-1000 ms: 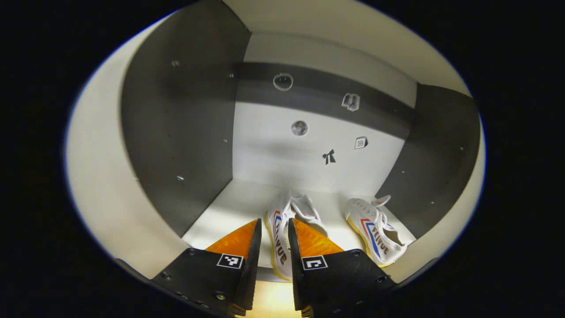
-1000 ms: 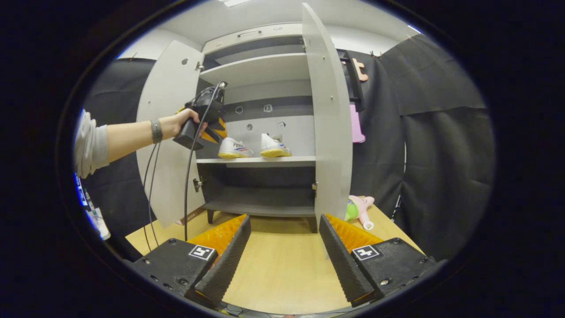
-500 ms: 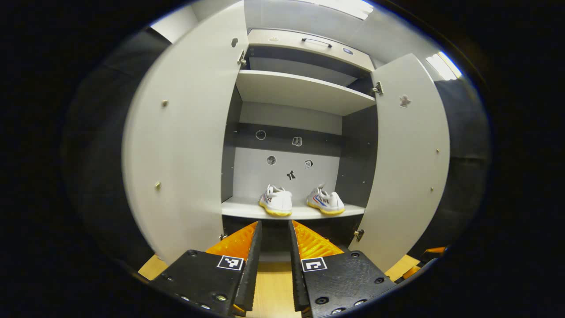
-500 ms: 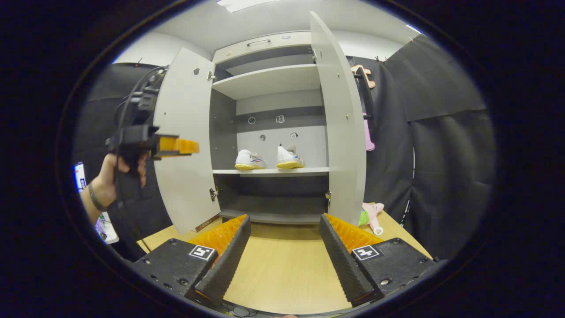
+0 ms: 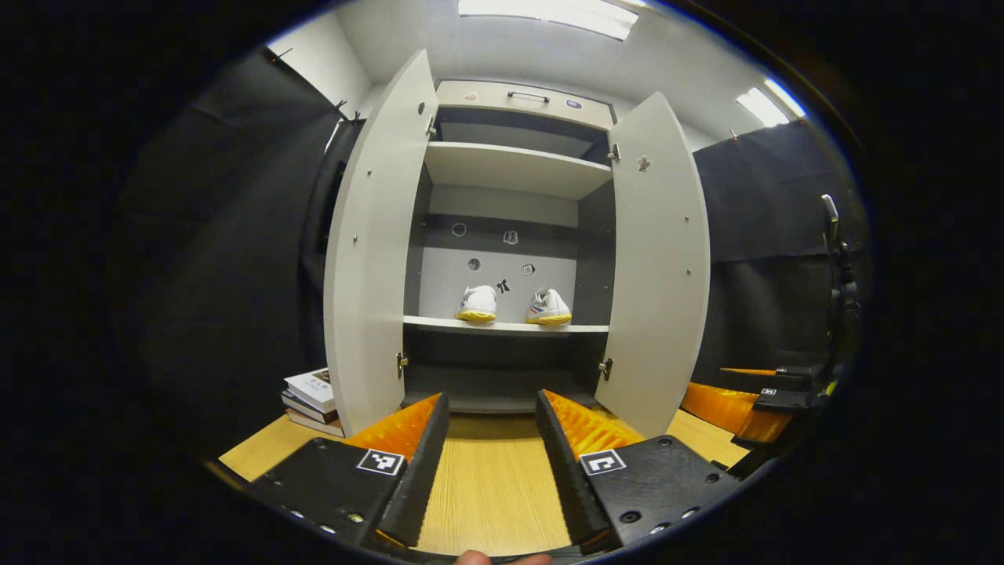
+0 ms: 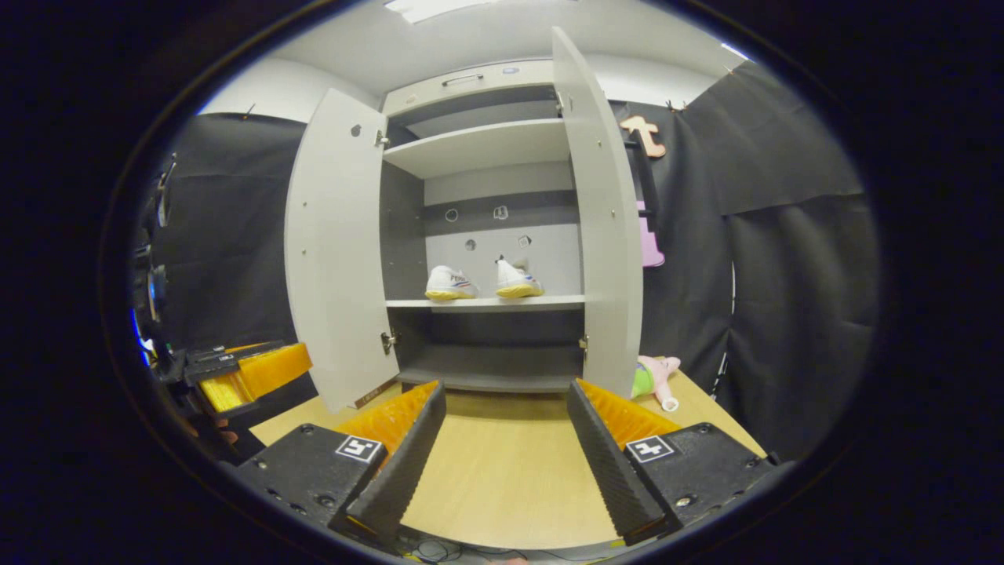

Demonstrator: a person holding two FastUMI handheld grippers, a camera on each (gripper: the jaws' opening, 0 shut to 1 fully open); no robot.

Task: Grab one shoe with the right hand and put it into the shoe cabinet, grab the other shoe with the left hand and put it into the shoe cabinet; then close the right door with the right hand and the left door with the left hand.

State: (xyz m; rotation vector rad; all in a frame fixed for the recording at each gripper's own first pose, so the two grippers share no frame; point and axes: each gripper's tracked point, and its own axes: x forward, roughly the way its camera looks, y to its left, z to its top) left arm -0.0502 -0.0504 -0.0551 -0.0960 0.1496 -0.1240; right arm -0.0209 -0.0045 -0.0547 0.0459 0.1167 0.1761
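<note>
Two white shoes with yellow soles stand side by side on the middle shelf of the shoe cabinet: the left shoe and the right shoe. Both doors stand wide open, the left door and the right door. My left gripper is open and holds nothing, low over the table, well back from the cabinet. My right gripper is open too, also back over the table. The left gripper shows at the far left of the right gripper view, and the right gripper at the far right of the left gripper view.
A wooden table stretches in front of the cabinet. A stack of books lies left of the left door. A plush toy lies by the right door's foot. Black cloth hangs on both sides.
My left gripper has pulled back out of the cabinet, leaving the shoe on the shelf, dropped to table height and opened wider. The right gripper has barely moved.
</note>
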